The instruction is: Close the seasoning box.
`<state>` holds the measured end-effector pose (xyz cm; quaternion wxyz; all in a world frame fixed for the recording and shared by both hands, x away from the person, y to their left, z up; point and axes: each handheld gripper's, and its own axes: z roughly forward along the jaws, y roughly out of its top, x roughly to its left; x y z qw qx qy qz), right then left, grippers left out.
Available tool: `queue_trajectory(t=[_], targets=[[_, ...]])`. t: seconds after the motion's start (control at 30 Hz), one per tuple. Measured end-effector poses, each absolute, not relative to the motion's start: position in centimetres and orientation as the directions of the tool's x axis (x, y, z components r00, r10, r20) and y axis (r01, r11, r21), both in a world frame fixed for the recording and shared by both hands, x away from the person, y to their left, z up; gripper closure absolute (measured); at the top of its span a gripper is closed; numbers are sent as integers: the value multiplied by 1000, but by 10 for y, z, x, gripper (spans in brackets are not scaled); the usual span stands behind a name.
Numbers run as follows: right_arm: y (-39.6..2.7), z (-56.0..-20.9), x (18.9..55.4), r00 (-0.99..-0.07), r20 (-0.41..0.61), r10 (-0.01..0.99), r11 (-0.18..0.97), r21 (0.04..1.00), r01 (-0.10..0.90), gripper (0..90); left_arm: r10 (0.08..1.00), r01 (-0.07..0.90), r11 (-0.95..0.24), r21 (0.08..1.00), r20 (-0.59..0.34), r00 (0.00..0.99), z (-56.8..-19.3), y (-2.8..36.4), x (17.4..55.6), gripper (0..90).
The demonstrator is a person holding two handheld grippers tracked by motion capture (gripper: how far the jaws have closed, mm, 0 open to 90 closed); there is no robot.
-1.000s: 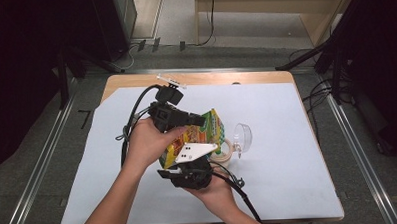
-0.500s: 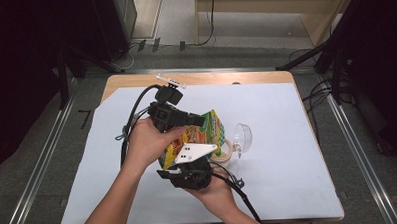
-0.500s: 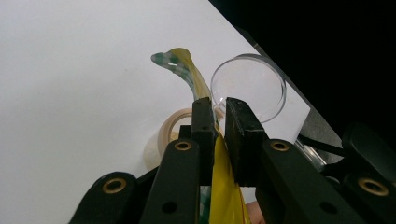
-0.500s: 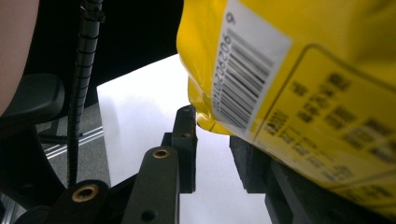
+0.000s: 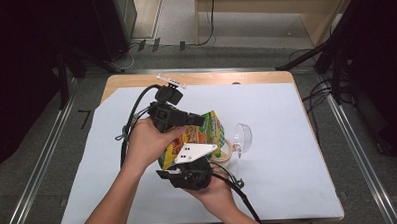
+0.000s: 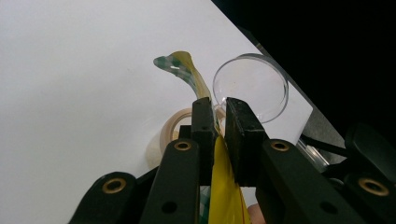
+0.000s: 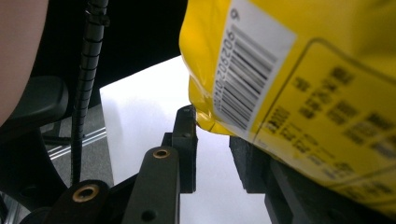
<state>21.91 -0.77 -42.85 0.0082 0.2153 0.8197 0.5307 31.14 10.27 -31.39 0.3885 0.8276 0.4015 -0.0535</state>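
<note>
Left gripper [image 6: 219, 109] is closed on the thin yellow edge of the snack bag [image 5: 200, 134], as its own view shows: both black jaws press on the flat film, and the pinched seam curls away beyond the tips. Right gripper [image 5: 188, 175] holds the bag from the lower side in the high view, but there I cannot see its jaws. In the right gripper view the jaws stand a little apart, and the bag's corner with the barcode [image 7: 243, 79] hangs just over the gap; whether the pads really press on it I cannot tell.

The bag is lifted above the tabletop [image 5: 289, 189], between the two hands, near the middle of the white sheet. I judge it light, soft and crinkly (the film looks glossy, so probably slippery). Its body would give way under a squeeze, so the flat sealed edges are the better places to take hold, where the film is doubled and stiffer.

The left gripper view shows the clear round cup [image 6: 250, 86] and the tape roll [image 6: 170, 128] lying just beyond the bag. The high view alone shows how both hands stand around it.
</note>
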Motion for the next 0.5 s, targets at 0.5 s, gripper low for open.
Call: queue_trajectory(t=[0.5], targets=[[-8,-430,220,-908,203,367,351,874,337,731,622,705,-378,600,-400,673,-314,102,311,822]])
